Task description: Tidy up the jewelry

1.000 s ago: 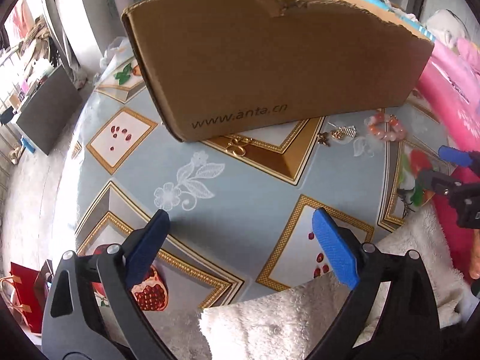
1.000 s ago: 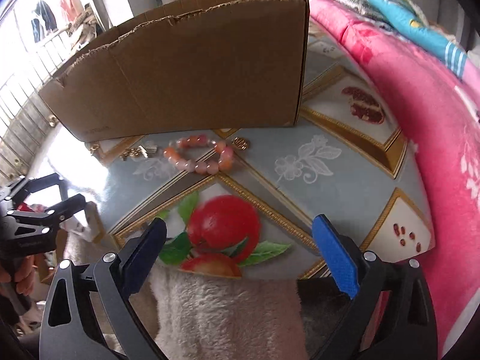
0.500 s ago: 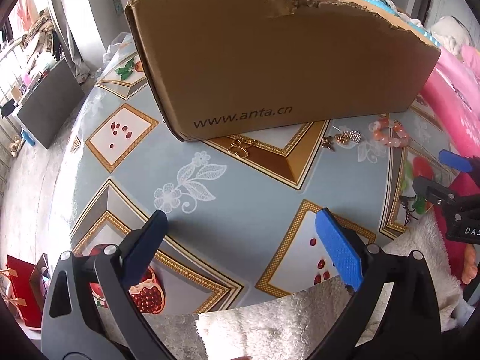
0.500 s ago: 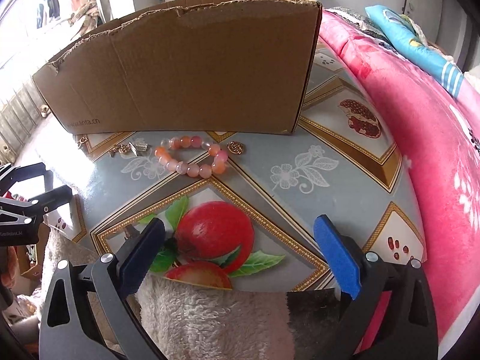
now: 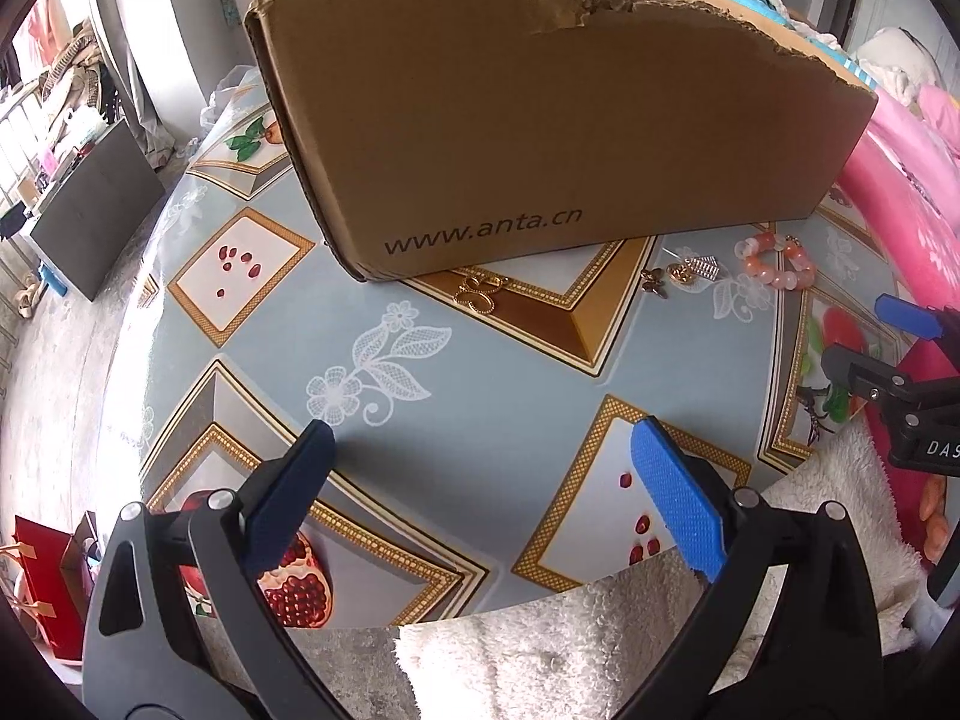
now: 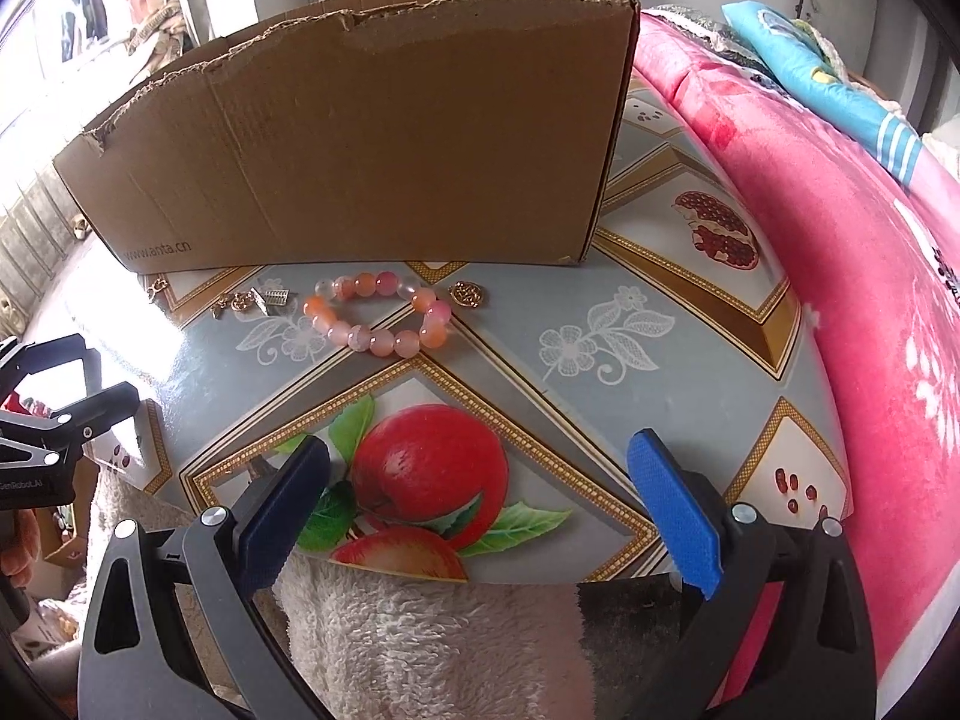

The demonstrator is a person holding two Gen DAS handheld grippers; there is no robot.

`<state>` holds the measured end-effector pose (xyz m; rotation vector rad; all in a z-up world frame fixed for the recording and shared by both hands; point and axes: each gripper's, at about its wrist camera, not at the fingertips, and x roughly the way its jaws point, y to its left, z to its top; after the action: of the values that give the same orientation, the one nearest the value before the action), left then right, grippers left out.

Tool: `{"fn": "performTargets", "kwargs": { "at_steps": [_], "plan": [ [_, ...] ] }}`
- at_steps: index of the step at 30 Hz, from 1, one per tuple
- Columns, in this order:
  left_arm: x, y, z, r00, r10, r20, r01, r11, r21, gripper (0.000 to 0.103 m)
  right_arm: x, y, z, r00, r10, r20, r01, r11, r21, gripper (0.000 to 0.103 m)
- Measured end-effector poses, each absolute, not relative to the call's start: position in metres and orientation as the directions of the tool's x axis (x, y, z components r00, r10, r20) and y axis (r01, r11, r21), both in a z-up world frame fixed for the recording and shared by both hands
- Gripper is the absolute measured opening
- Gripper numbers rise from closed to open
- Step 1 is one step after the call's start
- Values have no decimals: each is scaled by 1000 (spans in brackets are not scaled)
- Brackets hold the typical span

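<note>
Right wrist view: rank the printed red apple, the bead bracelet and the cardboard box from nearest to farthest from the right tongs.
1. Printed red apple, between the open right tongs.
2. Bead bracelet, mid-table, slightly left.
3. Cardboard box, just behind the bracelet.

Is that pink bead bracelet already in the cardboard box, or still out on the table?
Out. The bracelet lies flat on the table, in front of the box, beside small gold charms.

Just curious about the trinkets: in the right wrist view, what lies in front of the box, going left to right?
Gold clasp → small gold charms → pink-orange bead bracelet → round gold pendant, all along the cardboard box.
</note>
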<state>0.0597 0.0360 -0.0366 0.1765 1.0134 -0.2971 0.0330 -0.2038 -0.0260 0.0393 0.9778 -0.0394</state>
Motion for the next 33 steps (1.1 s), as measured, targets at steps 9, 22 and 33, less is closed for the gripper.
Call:
{"fn": "performTargets", "kwargs": {
  "at_steps": [9, 22, 33],
  "plan": [
    [57, 36, -35, 495, -170, -852, 338, 941, 9, 96, 34, -203, -26, 545, -17, -838, 50, 999, 12, 97],
    [57, 36, -35, 496, -171, -851, 338, 941, 7, 96, 39, -205, -25, 528, -16, -849, 52, 999, 13, 97],
    [57, 36, -35, 496, -173, -851, 339, 941, 6, 96, 40, -203, -25, 509, -12, -861, 41, 999, 11, 97]
  ]
}}
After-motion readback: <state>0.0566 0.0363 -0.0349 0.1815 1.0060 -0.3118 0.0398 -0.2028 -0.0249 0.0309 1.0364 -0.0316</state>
